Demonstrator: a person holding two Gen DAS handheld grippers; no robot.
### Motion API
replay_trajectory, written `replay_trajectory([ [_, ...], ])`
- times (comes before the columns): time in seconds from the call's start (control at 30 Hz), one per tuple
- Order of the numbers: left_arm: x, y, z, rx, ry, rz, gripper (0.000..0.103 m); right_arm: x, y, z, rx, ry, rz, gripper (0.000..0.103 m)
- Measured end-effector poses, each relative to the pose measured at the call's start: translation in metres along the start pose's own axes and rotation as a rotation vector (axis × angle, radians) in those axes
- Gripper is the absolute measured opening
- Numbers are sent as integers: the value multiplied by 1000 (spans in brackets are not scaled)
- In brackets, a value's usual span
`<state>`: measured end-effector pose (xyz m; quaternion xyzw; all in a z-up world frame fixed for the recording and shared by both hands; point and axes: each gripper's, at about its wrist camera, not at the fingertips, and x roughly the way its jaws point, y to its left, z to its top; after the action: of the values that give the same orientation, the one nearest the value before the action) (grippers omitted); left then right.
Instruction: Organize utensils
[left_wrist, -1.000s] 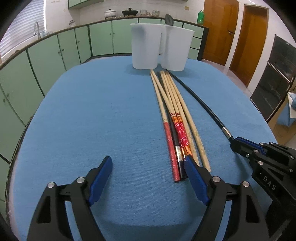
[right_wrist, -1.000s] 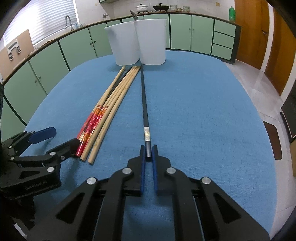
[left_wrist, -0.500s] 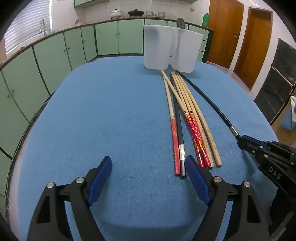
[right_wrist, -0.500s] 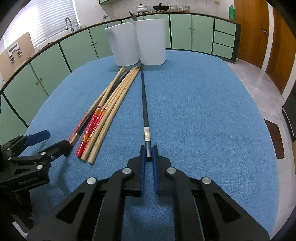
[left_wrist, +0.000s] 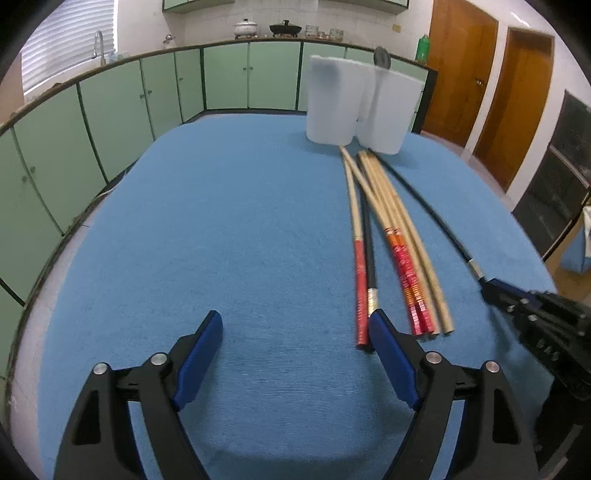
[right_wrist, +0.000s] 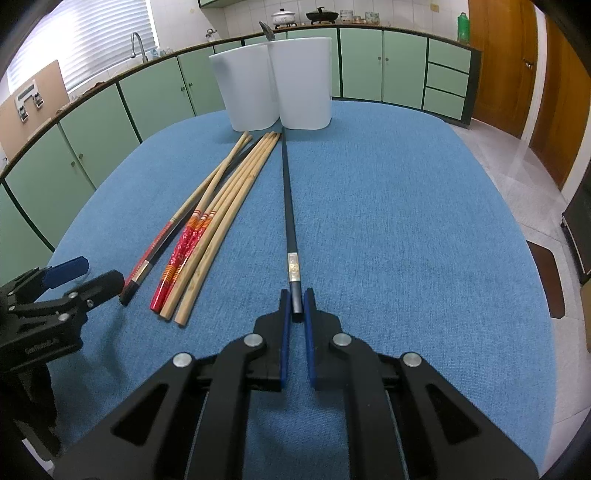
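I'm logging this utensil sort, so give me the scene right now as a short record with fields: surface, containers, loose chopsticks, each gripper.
surface: blue cloth covering the table
containers: two white bins side by side at the far end; a spoon sticks up between them
loose chopsticks: bundle of wooden, red-ended and one black, lying flat with tips toward the bins
right gripper: shut on the near end of a separate black chopstick
left gripper: open, nothing between its fingers, its right finger beside the bundle's near ends
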<state>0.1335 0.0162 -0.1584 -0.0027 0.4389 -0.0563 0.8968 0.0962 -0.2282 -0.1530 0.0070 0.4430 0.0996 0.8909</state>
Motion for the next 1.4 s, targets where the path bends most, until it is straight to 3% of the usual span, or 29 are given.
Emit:
replay_trajectory([
  [0.37, 6, -12, 1, 36, 5, -4, 82, 1, 0, 0, 4, 0, 3, 8],
  [0.77, -1, 5, 5, -36, -6, -22, 80, 1, 0, 0, 12, 1, 11, 8],
  [0.9, 1, 9, 8, -2, -11, 49, 80, 1, 0, 0, 9, 1, 9, 8],
  [1.23, 7, -10, 5, 46, 7, -40, 80, 2, 0, 0, 12, 1, 12, 8],
  [1.4, 3, -6, 5, 15, 4, -58, 80, 1, -2, 0, 19, 1, 21, 8],
])
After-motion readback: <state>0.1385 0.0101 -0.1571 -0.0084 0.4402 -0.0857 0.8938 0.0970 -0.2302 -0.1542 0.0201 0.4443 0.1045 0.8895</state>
